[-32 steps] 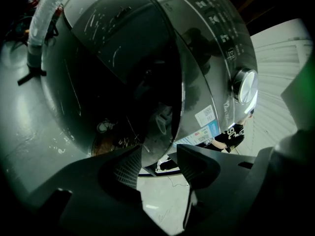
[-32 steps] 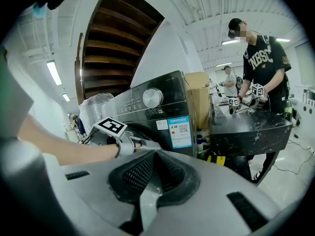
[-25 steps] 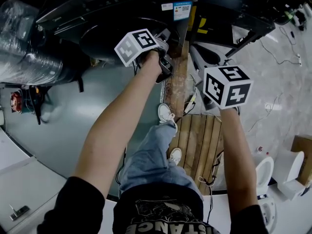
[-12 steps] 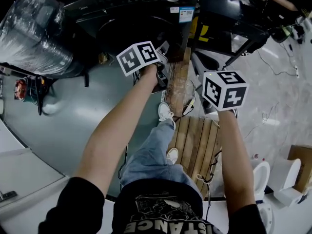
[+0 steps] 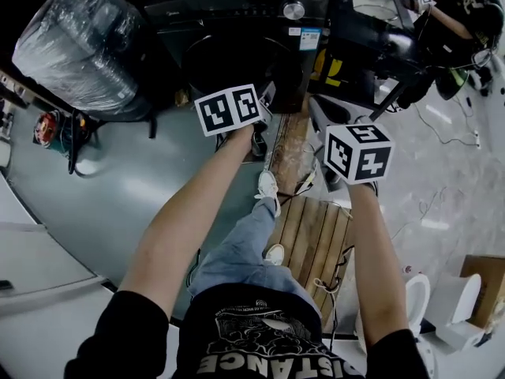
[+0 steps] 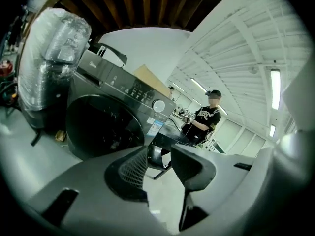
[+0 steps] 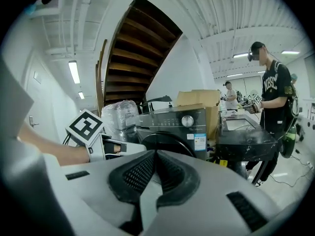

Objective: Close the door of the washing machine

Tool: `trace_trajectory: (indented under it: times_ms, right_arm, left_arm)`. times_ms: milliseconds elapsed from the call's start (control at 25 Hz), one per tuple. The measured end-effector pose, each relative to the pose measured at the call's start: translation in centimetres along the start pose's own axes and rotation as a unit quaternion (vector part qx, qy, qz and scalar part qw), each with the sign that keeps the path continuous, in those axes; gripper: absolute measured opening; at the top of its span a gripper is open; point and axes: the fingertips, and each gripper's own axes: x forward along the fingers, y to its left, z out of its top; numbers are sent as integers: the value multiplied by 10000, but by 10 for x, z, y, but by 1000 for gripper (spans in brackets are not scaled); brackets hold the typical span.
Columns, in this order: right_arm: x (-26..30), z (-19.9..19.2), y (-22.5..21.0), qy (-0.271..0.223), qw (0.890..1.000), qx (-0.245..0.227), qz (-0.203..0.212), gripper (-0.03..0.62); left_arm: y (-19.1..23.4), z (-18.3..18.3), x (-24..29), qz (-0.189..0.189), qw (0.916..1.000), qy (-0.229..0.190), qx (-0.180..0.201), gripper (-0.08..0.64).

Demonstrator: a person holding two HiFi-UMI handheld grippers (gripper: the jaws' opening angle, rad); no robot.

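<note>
Right gripper (image 7: 155,155), jaws together, well apart from washing machine (image 7: 170,118) front edge.

The person wears a black T-shirt (image 5: 237,346) with short sleeves (image 5: 118,338) and a white print (image 5: 268,362) of block letters under a small drawing on the chest. Past the T-shirt's hem come faded blue jeans (image 5: 237,259), and farthest from the T-shirt a pair of white sneakers (image 5: 268,184). Beyond the T-shirt's sleeves each forearm ends at a white cube with black square markers: the left cube (image 5: 229,109) and the right cube (image 5: 359,152). The left hand-held gripper (image 6: 160,163) has a smooth light grey body with dark slots and black pads (image 6: 129,173) with a fine mesh texture. Its jaws are closing with nothing between them. The right hand-held gripper (image 7: 155,163) is built alike, grey with black meshed pads (image 7: 135,176).
</note>
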Motion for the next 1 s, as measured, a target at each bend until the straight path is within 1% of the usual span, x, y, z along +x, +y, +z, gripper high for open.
trace_trajectory:
  times_ms: [120, 320, 440, 680, 800, 920, 1000]
  right_arm:
    - [-11, 11, 18, -52, 9999, -127, 104, 21]
    - [-25, 29, 47, -151, 9991, -298, 276, 23]
    - [-33, 30, 64, -169, 9985, -326, 394, 21]
    - [-31, 41, 96, -259, 9968, -348, 674, 21]
    - [-27, 46, 115, -277, 9959, -355, 782, 21]
    - [-18, 51, 138, -271, 9945, -404, 931, 21]
    - [-10, 52, 151, -252, 9936, -452, 1001, 21]
  left_arm:
    - [-10, 9, -29, 46, 9988, -119, 474, 149]
    - [-19, 21, -74, 156, 9957, -335, 850, 144]
    - [-21, 21, -98, 221, 9915, -391, 1222, 138]
    - [-16, 27, -147, 473, 9775, -526, 1986, 121]
    - [-10, 37, -175, 577, 9678, -672, 2357, 115]
    - [3, 49, -205, 729, 9595, -841, 2588, 107]
    - [16, 54, -220, 840, 9548, -844, 2723, 104]
